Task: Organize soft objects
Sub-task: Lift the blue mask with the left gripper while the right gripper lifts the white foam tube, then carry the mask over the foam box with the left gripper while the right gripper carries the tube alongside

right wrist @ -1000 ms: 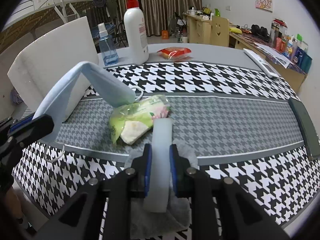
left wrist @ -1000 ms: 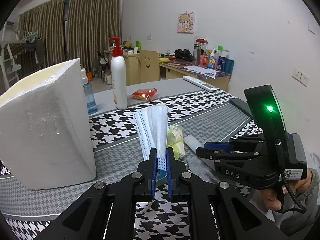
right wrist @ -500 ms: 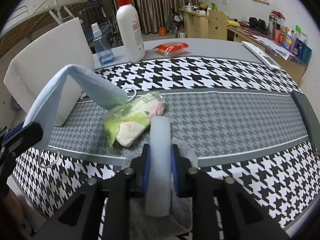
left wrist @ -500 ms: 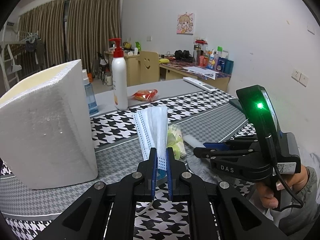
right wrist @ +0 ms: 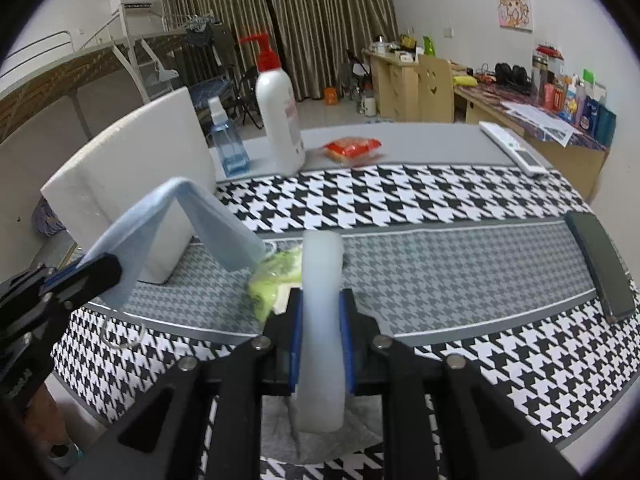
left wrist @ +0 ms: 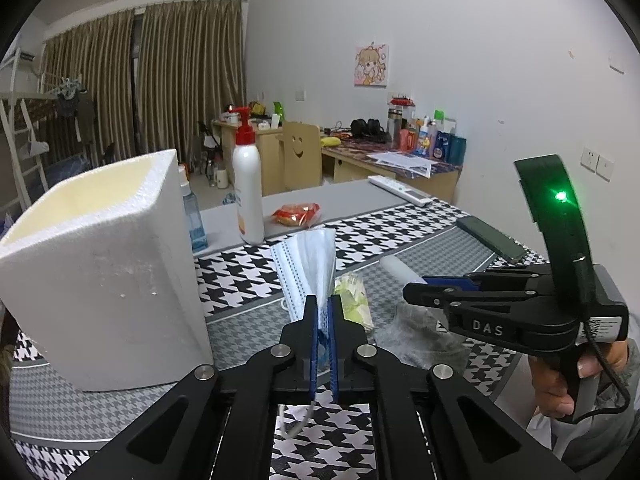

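While clamped on mask [left wrist: 308, 264] and foam [right wrist: 321, 312], both tongs above houndstooth tablecloth [right wrist: 420, 208]

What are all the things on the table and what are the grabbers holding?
face mask: 1, light blue, pinched in the left gripper, folded over
foam roll: 1, white, pinched in the right gripper
tissue pack: 1, green, on the grey strip of the table
grey cloth: 1, grey, under the right gripper
foam box: 1, white, left side of the table
pump bottle: 1, white with red pump, behind the box
spray bottle: 1, blue, beside the pump bottle
snack packet: 1, red, far side
remote: 1, white, far right
phone: 1, dark, right edge
left gripper: 1, black, shut
right gripper: 1, black, shut
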`<state>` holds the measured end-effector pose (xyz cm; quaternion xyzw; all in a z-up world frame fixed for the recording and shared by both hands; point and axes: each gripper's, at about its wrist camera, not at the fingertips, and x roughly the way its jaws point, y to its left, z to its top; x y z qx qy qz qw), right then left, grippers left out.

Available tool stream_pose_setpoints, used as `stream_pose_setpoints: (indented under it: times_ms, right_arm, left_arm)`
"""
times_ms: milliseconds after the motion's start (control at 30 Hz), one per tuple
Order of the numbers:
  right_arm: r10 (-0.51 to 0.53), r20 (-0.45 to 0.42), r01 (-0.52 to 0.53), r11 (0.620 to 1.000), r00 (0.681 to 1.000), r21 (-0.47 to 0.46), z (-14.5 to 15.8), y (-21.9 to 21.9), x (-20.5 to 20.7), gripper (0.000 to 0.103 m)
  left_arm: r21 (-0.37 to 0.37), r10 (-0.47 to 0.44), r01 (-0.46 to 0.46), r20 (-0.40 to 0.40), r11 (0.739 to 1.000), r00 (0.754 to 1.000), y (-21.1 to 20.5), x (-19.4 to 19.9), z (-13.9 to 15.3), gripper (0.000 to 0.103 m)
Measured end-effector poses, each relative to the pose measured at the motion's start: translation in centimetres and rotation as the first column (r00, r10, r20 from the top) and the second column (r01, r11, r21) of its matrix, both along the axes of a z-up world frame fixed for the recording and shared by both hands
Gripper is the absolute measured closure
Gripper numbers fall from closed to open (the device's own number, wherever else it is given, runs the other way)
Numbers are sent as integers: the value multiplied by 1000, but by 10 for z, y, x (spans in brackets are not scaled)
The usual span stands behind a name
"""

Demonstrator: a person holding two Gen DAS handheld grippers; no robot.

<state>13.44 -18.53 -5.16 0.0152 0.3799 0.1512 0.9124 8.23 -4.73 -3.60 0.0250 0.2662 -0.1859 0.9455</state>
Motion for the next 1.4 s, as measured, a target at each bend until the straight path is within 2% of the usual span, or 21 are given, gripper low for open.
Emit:
stream_pose_setpoints:
  times_ms: [767,1400]
  right_arm:
    - [64,129,-68,997,990,23,35,15,-19,82]
    - [90,188,-96,995,978,26,58,22,-23,82]
  left_arm:
    - [1,54,-55,78,999,995,15,-8,30,99]
    - [10,88,-90,131,996,987,27,-8,53,99]
